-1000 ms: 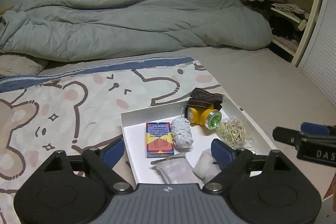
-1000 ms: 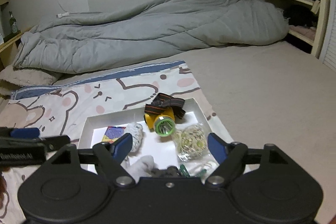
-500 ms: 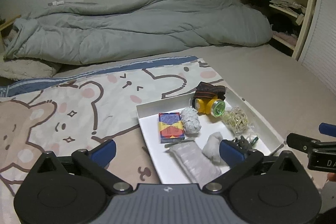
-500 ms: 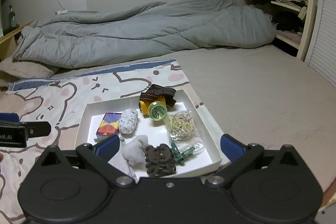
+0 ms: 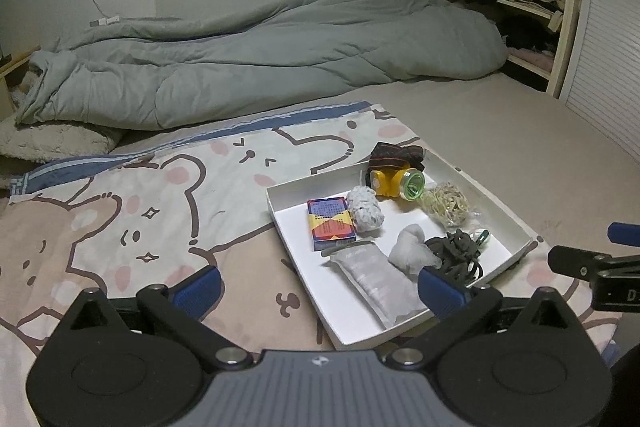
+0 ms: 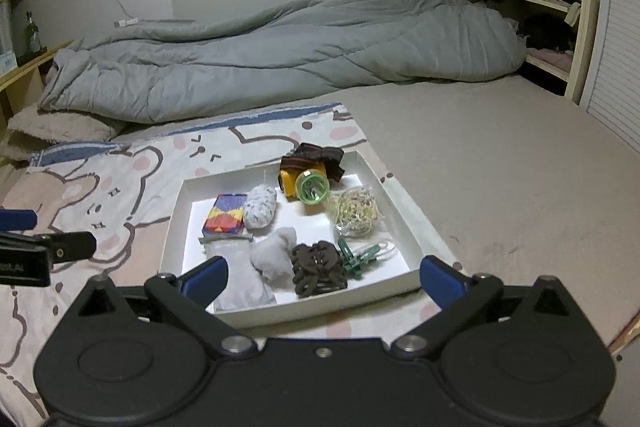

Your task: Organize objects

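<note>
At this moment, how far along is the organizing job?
Looks nearly done: headlamp, card box, rubber bands, hair claw and green clips all lie inside the white tray. Nothing in hand: left gripper and right gripper jaws stand empty. Nothing loose shows on the blanket.

Matt white cardboard tray (image 6: 396, 205); quilted cloth duvet (image 6: 280, 59).

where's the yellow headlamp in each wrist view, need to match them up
Left wrist view: the yellow headlamp sits right of centre, at the far end of the white tray.
Right wrist view: the headlamp sits near centre, again at the tray's far end.
Shared landmark: the bundle of rubber bands lies just right of its green lens.
</note>
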### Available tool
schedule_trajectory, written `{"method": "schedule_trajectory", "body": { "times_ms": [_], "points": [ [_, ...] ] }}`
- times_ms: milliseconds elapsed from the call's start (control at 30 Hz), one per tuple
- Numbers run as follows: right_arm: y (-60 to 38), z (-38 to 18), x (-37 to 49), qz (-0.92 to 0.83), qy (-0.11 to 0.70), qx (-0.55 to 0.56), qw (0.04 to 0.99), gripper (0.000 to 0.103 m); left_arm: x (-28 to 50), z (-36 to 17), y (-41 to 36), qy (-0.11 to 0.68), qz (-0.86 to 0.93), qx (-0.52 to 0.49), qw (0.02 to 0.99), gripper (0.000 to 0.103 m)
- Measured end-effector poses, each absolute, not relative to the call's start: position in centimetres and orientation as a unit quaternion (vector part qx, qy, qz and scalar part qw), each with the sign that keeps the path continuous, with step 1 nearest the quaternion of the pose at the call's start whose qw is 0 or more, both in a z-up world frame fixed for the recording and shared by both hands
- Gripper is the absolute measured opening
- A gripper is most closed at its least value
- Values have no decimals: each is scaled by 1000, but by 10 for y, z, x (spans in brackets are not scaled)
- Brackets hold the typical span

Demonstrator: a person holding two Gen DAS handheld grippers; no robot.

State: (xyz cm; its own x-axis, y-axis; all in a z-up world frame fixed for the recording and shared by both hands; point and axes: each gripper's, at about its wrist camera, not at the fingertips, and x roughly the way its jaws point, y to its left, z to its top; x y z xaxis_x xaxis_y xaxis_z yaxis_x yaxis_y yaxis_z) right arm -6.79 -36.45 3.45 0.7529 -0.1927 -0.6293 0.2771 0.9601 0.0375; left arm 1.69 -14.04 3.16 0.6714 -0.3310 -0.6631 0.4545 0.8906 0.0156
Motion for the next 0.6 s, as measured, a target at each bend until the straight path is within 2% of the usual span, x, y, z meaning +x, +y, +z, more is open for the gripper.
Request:
{"method": "schedule_trajectory", "body": {
  "times_ms": [600],
  "points": [
    [-349,27,-69,-137,330,34,933,103,14,14,-128,371,-205,87,902,103]
  ]
}}
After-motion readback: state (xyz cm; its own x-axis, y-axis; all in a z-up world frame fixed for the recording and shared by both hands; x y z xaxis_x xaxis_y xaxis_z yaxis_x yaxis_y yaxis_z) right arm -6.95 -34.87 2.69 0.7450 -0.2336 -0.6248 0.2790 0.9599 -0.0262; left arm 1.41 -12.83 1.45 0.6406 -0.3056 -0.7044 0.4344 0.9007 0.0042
